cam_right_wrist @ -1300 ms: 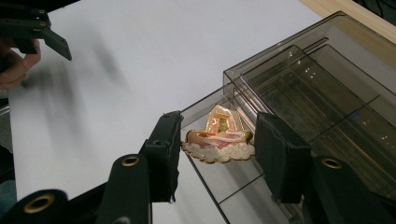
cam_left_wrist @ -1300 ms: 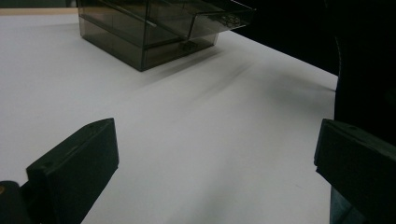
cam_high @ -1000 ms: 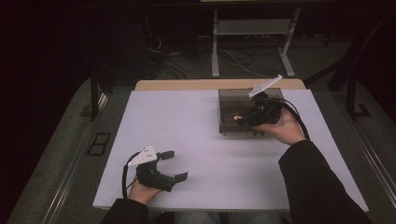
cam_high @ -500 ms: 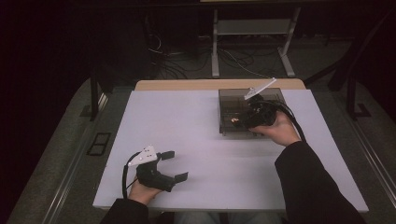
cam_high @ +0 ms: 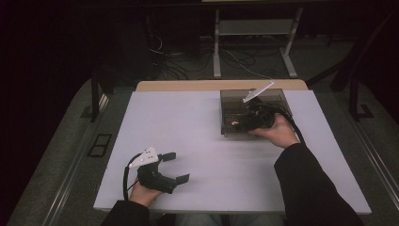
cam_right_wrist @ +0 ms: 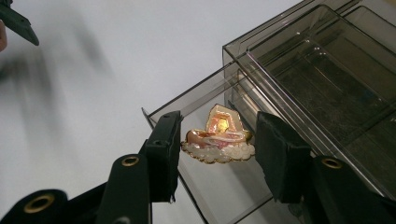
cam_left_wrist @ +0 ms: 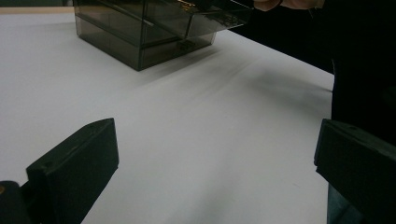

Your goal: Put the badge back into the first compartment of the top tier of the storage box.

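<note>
Right hand-held gripper view: jaws clamp a small pink-and-gold enamel pin over the smoked clear plastic drawer box's open drawer; in high view the pin is a speck. Left hand-held gripper gapes wide, empty, on the white tabletop.

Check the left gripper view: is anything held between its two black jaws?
No. The left gripper has its jaws standing wide apart with only the bare white table between them.

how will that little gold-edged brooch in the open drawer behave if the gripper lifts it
The brooch looks flat, stiff and small, so probably light and unlikely to roll. Its glossy enamel-like face and scalloped edge may slip or twist between the right gripper's flat pads, which stand at its sides. Lying flat in the smoked plastic drawer, it probably gives only thin edges to grip, so it may skid.
</note>
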